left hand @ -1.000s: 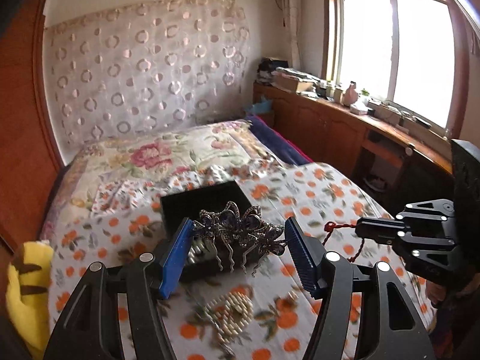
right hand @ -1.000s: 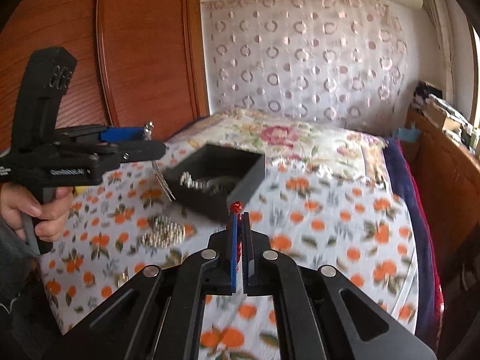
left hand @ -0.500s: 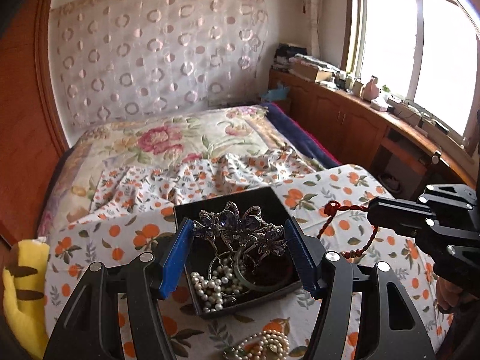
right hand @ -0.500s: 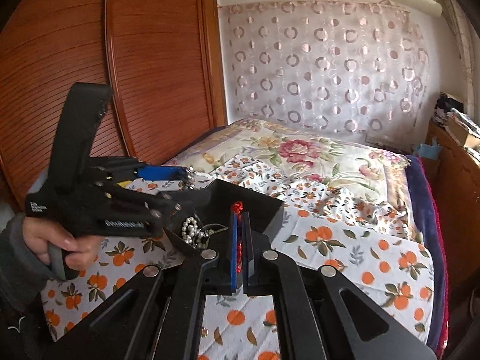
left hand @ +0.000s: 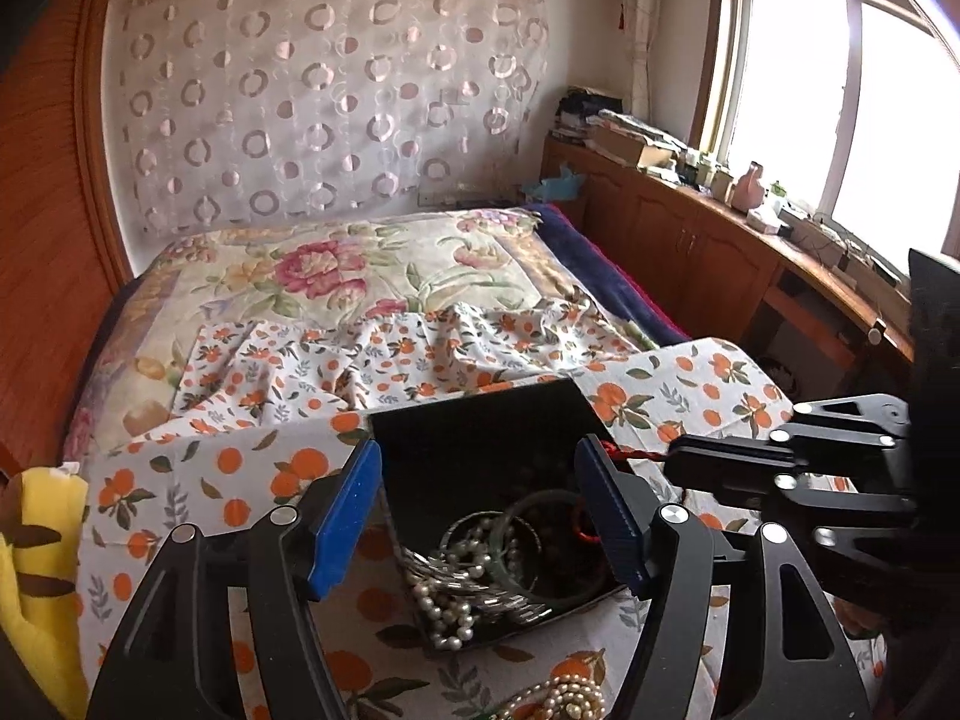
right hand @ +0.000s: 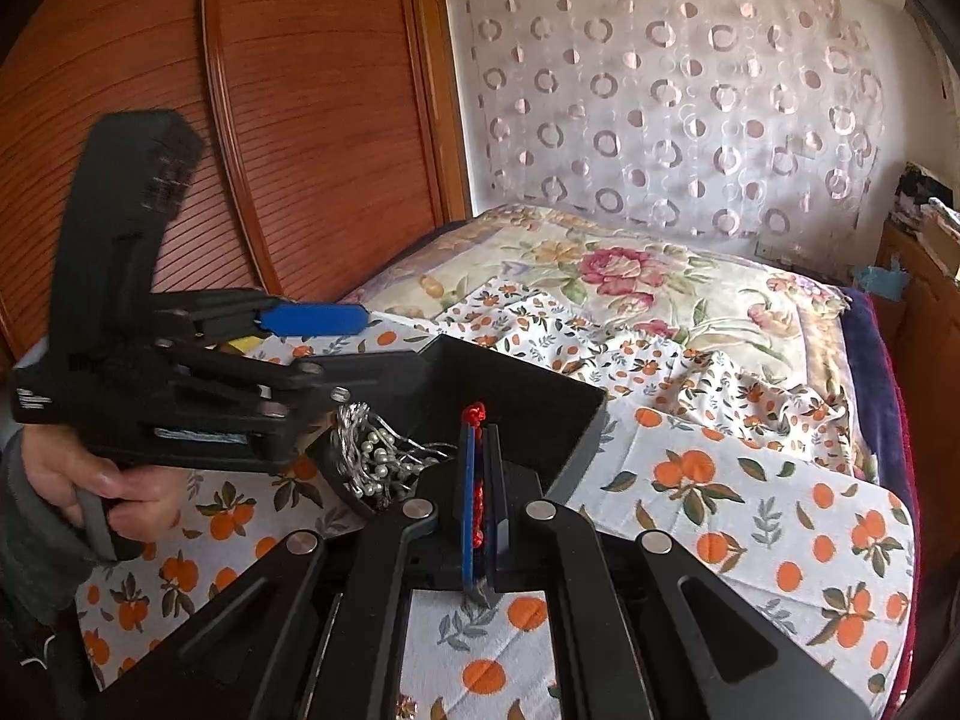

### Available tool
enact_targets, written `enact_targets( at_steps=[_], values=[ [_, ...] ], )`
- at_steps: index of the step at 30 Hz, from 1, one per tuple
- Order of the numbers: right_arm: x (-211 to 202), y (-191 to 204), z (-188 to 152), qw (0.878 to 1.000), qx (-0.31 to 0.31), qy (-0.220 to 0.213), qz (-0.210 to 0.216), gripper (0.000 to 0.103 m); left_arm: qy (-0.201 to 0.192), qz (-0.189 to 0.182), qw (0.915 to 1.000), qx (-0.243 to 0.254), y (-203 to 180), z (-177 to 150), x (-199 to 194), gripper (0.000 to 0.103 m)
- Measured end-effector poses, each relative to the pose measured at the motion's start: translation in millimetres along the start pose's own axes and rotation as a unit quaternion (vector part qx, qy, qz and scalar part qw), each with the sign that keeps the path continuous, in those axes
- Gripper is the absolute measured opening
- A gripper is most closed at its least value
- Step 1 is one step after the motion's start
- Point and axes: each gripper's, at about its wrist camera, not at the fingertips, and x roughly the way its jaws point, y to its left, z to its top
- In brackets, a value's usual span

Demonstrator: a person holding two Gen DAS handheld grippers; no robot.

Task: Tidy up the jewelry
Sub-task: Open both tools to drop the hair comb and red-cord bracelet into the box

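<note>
Left gripper (left hand: 480, 504) over the black box (left hand: 480, 414), jaws spread and just opened wider, nothing between the pads; blue pads (left hand: 345, 519) straddle the box's near half. The box sits on the orange-print cloth (left hand: 198, 474) on the bed, toward the cloth's near edge. Inside it: a pearl strand (left hand: 444, 606), silver bangles (left hand: 480, 570), a green bangle (left hand: 528, 546), all piled at the near-left corner. More pearl jewelry (left hand: 564, 699) lies on the cloth just outside the box's near edge. Yellow soft toy (left hand: 36, 570) at the bed's left edge. Right gripper (right hand: 477, 420) jaws pressed together, pinching a red cord bracelet (right hand: 477, 495); the red knot pokes out at the tips, over the box's right rim. In the right wrist view a hand (right hand: 96, 486) with a grey sleeve holds the left gripper's handle.
</note>
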Motion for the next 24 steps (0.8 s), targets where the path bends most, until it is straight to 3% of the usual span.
enact_targets(
  at_steps=[8,12,14,17,24],
  values=[
    [27,2,0,1.0,0.005,0.021,0.012,0.004,-0.003,0.011,0.9998,-0.016,22,-20,-23,0.069],
    [32,7,-5,1.0,-0.003,0.03,-0.005,0.004,0.008,0.02,0.9995,-0.024,32,-39,-31,0.069],
    [30,8,-7,1.0,-0.001,0.03,-0.006,0.006,0.014,0.021,0.9992,-0.031,35,-48,-34,0.069],
    [25,6,-10,1.0,0.003,0.027,-0.015,0.02,0.026,0.023,0.9989,-0.033,36,-62,-35,0.069],
    [-2,5,-27,0.999,0.019,0.019,-0.028,0.02,0.055,0.018,0.9979,-0.03,26,-94,-31,0.069]
  ],
)
